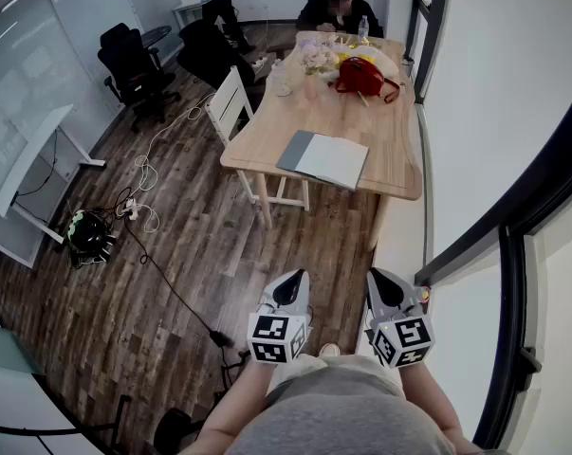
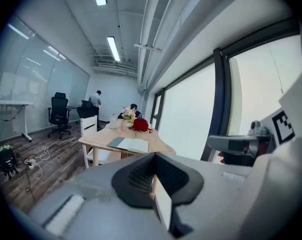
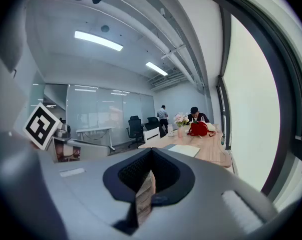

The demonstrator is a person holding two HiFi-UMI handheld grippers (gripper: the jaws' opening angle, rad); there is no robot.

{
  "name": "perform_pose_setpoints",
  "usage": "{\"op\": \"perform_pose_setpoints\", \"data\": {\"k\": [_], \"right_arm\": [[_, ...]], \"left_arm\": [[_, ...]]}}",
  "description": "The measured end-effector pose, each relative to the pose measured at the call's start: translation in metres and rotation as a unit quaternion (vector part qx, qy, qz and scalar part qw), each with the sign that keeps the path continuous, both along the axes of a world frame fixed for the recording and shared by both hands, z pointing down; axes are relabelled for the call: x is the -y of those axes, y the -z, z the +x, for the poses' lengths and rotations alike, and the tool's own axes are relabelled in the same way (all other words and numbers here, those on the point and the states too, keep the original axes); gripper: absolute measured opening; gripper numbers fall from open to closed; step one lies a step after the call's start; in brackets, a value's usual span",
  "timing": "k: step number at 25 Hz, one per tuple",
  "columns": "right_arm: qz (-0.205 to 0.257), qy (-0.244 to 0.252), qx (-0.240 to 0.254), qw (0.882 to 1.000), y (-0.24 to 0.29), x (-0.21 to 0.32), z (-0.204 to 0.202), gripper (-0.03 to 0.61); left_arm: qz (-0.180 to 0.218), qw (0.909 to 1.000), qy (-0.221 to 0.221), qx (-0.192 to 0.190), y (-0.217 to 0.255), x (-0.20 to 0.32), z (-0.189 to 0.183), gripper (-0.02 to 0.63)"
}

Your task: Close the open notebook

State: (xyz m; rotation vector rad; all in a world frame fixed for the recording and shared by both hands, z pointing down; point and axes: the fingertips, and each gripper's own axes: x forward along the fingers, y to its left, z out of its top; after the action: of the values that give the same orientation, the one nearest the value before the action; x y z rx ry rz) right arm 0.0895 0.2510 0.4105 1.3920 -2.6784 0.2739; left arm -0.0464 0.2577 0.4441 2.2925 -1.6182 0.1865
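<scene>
Held close at the person's waist, the left tongs (image 1: pixel 292 282) and right tongs (image 1: pixel 384 281) are each pressed together on nothing. The open grey-covered notebook (image 1: pixel 325 158) lies at the near end of the pale wooden table (image 1: pixel 399 145), well ahead. The person should probably walk up first, then slip one tip under the grey cover's edge and fold it over.

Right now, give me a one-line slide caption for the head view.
Left gripper and right gripper, both shut, held far short of the light wooden table where the open grey-and-white notebook lies.
</scene>
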Motion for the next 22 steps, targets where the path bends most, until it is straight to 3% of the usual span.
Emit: {"op": "perform_pose_setpoints", "data": {"k": [9, 18, 22], "right_arm": [[0.009, 0.010, 0.005, 1.000, 0.005, -0.005, -0.001, 0.000], [0.002, 0.027, 0.014, 1.000, 0.003, 0.001, 0.001, 0.002], [-0.001, 0.035, 0.016, 0.999, 0.000, 0.004, -0.001, 0.003]], "left_arm": [[0.011, 0.9999, -0.003, 0.007, 0.007, -0.006, 0.007, 0.003], [-0.024, 0.9991, -0.025, -0.025, -0.001, -0.005, 0.016, 0.005], [-0.035, 0.9992, -0.014, -0.014, -0.005, -0.001, 0.018, 0.005]]}}
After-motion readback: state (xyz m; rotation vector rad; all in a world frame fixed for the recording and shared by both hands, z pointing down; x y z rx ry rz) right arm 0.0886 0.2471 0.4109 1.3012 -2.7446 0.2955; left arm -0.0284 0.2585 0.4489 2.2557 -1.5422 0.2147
